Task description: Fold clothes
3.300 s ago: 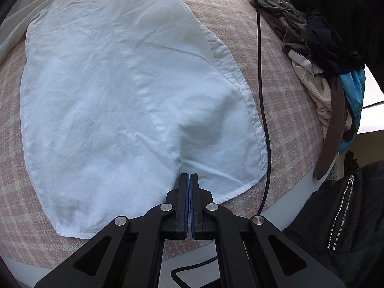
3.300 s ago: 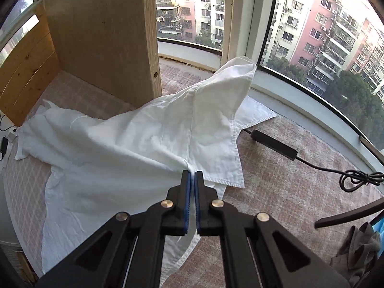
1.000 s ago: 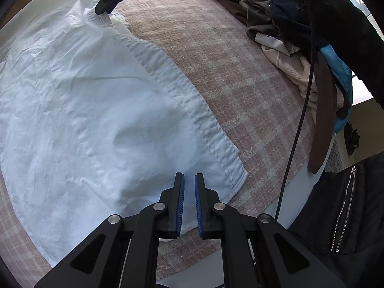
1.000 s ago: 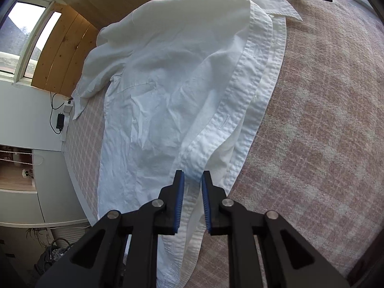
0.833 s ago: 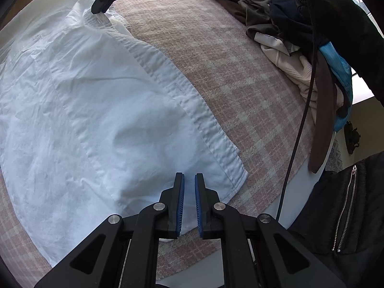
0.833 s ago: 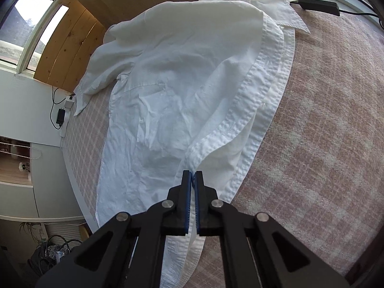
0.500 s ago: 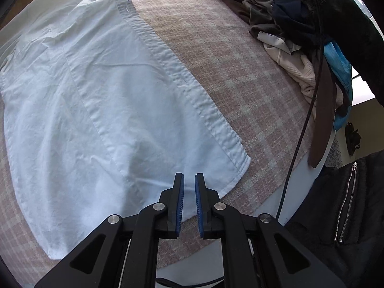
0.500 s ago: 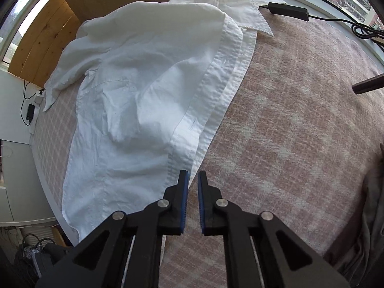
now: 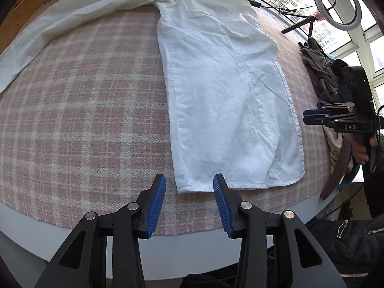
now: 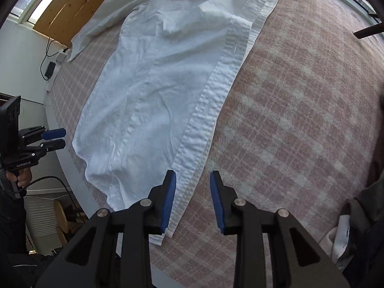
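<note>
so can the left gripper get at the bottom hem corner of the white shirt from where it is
Probably yes. The left gripper hangs just short of the white shirt, its jaws opening with nothing between them, and only bare plaid cloth lies before the hem corner.

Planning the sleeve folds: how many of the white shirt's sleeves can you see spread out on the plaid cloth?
1: a sleeve stretches leftward from the white shirt across the plaid cloth. The other is probably hidden, folded under.
</note>
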A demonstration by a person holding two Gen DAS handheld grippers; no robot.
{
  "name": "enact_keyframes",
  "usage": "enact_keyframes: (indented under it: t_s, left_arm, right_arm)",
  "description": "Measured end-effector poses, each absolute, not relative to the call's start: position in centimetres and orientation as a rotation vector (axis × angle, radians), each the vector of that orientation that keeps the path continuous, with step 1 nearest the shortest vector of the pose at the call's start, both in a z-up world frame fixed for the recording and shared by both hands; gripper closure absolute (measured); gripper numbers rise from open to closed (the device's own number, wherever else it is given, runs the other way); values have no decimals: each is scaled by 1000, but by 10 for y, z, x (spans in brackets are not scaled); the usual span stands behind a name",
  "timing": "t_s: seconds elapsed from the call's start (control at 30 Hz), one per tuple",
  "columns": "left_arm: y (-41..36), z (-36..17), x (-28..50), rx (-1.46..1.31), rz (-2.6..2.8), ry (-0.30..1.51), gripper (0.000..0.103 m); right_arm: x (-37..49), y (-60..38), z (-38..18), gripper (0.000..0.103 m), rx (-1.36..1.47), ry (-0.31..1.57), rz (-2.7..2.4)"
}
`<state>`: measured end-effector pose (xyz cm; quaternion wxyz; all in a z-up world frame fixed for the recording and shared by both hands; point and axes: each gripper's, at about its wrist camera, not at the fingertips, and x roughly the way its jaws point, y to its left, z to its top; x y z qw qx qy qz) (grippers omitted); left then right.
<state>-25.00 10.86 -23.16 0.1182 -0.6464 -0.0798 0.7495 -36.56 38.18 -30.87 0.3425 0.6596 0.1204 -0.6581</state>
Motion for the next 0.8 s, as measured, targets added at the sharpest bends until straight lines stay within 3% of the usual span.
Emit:
enact_keyframes:
  t_s: [0.1,0.37,0.43,0.47,0.5,0.53,0.6,0.77,0.8]
  left_arm:
    - [124,-250,-259,-1924,2169,-156,63]
    - [119,-263,-261,-1860,2104,-173,65]
    - [122,-268,-262,-1849,2099,-152,75]
    - [123,-271,-263,-1847,2091,-154,92]
    - [124,-274,-264,-1844,2084,-157,98]
    - [125,-277,-265,-1837,2082,-150,99]
    - [127,-278,-265,-1820,2091,-126,102]
    - [121,-276,-259,-1812,2089,-78,101]
    - [119,-275,-259,-1824,2084,-51,93]
  right_arm:
    - [-343,384,-319,72,1751,366,-1723]
    - [-311,393,-330,69,1821,292,-1758]
    - [-307,393,-329,68,1813,290,-1791]
    - [-305,392,-329,68,1809,294,-1806]
    - [-304,391,-329,68,1809,299,-1820]
    - [-302,390,-329,69,1800,310,-1828]
    - [-297,385,-330,95,1790,339,-1825]
    - [-299,390,-318,101,1817,356,-1832]
    - [-300,391,-314,101,1820,392,-1833]
